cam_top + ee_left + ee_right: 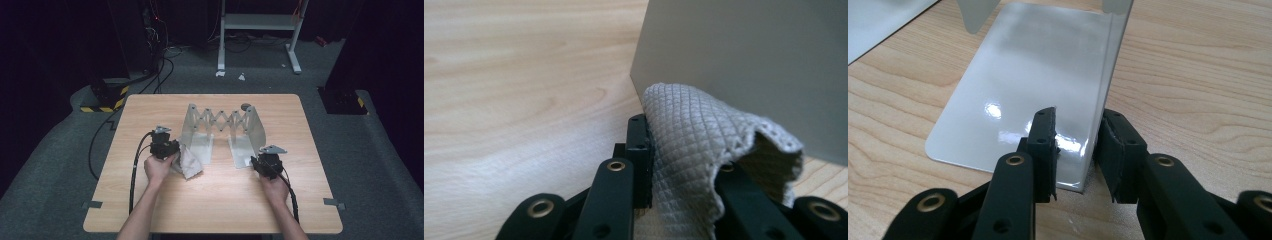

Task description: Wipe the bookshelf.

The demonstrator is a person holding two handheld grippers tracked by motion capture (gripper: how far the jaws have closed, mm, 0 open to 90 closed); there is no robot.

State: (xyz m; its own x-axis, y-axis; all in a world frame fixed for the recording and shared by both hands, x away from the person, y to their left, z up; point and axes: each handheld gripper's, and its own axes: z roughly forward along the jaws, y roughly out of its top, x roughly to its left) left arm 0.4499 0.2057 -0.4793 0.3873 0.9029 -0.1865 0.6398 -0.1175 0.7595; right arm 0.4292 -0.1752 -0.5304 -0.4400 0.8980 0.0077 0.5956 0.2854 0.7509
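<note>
We see a light wooden table (215, 200) on grey carpet (370, 150). Beyond it stands a white metal frame (260, 22); black cables (160, 70) trail past a yellow-black striped block (107, 102).

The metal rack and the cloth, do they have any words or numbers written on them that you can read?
None can be read: no words or numbers show on the metal rack, the cloth, the table or the grippers.
The yellow-and-black stripes on the floor are a warning pattern without letters.
</note>
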